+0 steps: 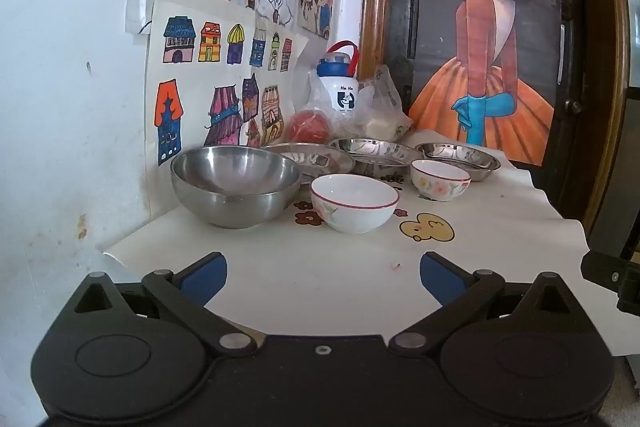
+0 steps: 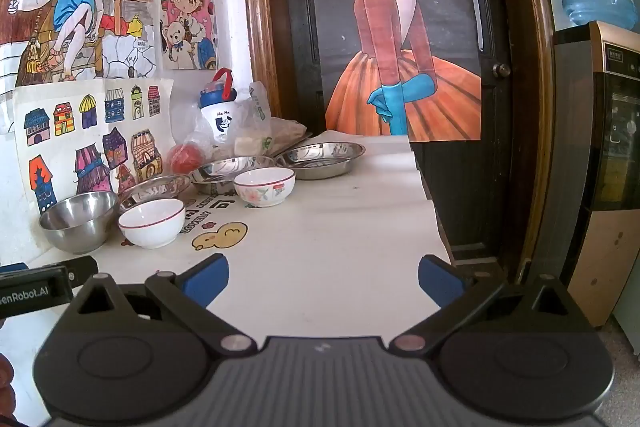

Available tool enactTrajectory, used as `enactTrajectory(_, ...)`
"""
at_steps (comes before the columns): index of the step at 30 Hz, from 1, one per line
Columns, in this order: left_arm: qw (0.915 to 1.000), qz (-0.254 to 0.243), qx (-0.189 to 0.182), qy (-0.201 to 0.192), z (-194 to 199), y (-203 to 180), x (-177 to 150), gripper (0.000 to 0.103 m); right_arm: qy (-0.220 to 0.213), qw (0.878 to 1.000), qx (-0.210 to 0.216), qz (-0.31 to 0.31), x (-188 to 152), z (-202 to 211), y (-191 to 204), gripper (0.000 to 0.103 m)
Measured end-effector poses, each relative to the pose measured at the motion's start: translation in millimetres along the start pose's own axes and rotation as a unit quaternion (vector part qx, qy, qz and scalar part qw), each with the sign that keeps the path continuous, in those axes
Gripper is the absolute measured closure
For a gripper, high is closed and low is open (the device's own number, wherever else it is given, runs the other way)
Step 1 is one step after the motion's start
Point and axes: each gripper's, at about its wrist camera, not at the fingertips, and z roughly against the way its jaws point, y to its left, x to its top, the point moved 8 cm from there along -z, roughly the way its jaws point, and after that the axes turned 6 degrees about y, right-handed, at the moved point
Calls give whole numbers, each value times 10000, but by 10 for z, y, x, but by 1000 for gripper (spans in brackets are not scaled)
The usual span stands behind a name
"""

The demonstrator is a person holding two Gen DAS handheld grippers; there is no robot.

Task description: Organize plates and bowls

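Observation:
On the white-covered table [image 1: 320, 283] a steel bowl [image 1: 235, 185] stands at the left, a white red-rimmed bowl [image 1: 354, 203] beside it, and a small floral bowl [image 1: 440, 179] further right. Three steel plates sit behind them: left [image 1: 310, 157], middle [image 1: 374, 151], right [image 1: 460, 155]. My left gripper [image 1: 323, 277] is open and empty, short of the bowls. My right gripper [image 2: 323, 277] is open and empty over the table's near part. The right wrist view also shows the steel bowl [image 2: 78, 221], white bowl [image 2: 152, 222], floral bowl [image 2: 265, 186] and the right plate [image 2: 322, 159].
A blue-capped bottle [image 1: 340, 83], plastic bags [image 1: 380, 107] and a red ball [image 1: 309, 127] crowd the back corner. The wall with drawings [image 1: 216, 39] borders the left. A dark door [image 1: 480, 27] stands behind. The table's right edge [image 2: 432, 203] drops off; a water dispenser [image 2: 600, 147] stands right.

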Motion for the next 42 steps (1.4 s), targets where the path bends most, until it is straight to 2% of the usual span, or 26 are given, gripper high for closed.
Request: enactTrajectory(42, 9999, 12, -105, -41, 29, -8, 19, 1, -19, 10000, 21, -10, -4, 21, 13, 0)
